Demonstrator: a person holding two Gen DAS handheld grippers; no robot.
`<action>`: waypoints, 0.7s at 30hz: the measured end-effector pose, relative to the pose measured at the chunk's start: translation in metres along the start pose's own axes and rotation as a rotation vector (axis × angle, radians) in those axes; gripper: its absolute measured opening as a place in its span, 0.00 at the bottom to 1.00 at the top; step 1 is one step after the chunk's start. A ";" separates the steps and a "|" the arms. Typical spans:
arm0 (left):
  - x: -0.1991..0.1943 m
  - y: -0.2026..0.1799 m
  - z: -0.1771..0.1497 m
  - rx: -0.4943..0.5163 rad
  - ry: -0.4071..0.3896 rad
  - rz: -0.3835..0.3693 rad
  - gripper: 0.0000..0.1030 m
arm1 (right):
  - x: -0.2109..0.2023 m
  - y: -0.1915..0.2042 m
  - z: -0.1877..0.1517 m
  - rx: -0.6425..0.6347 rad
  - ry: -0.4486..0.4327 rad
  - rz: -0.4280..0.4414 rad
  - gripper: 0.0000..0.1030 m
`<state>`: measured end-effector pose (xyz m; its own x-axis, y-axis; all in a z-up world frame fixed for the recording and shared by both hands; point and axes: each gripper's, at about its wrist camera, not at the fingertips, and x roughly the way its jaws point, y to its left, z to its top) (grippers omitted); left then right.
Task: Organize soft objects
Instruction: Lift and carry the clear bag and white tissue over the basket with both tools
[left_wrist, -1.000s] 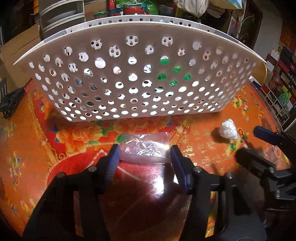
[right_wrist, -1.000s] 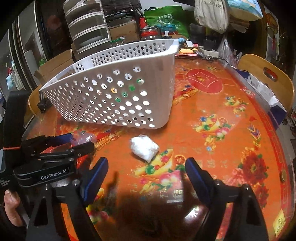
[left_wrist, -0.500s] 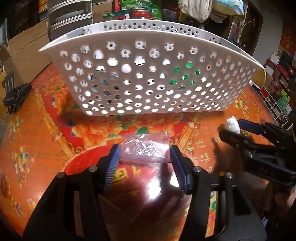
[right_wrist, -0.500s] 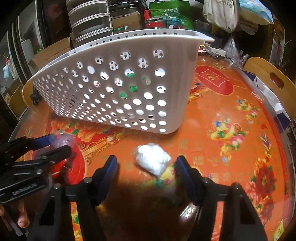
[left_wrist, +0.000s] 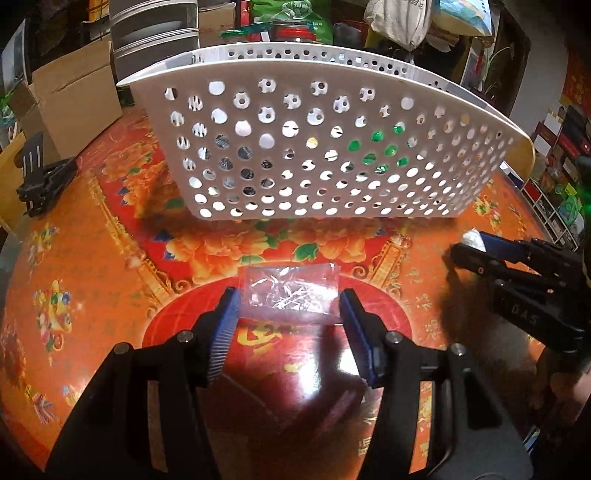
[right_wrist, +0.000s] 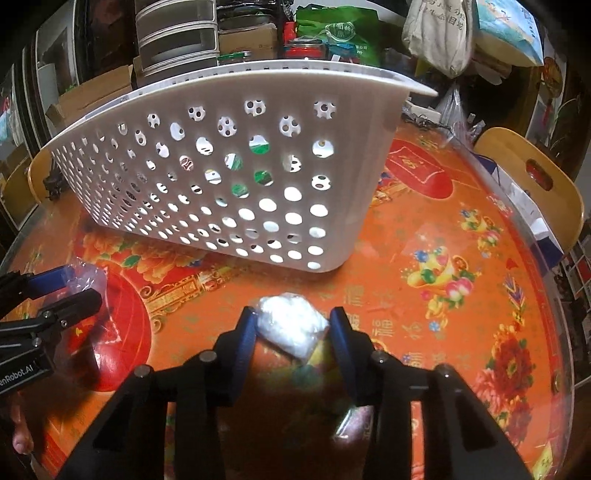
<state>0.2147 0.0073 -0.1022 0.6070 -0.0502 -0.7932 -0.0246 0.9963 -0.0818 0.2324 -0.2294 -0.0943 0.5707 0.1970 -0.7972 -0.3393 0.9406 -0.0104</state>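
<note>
Right wrist: right gripper (right_wrist: 293, 328) pinches white bundle (right_wrist: 291, 329); left gripper (left_wrist: 289, 308) spread around clear bag (left_wrist: 290, 293).

The tall white perforated basket (left_wrist: 325, 147) stands across the desk (left_wrist: 92, 258) straight ahead of both claws and blocks the way forward at desk level. A strip of bare desk lies between the basket's near wall and the claws. To the right of the basket (right_wrist: 221, 177) the desk (right_wrist: 461, 325) is open toward a wooden chair back (right_wrist: 532, 177). On the far left a black clamp (left_wrist: 40, 181) lies near the desk's edge.
</note>
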 end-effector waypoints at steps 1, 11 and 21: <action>-0.001 0.001 -0.002 0.001 -0.001 0.001 0.52 | -0.001 0.000 -0.001 0.001 -0.001 0.004 0.38; -0.011 0.011 -0.006 -0.006 -0.019 0.020 0.52 | -0.030 0.005 -0.010 0.012 -0.057 0.021 0.37; -0.039 0.014 -0.004 -0.009 -0.072 0.022 0.52 | -0.064 0.015 -0.014 0.007 -0.117 0.045 0.37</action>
<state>0.1875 0.0231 -0.0752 0.6618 -0.0228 -0.7494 -0.0454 0.9965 -0.0704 0.1803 -0.2315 -0.0515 0.6388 0.2691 -0.7208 -0.3610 0.9322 0.0282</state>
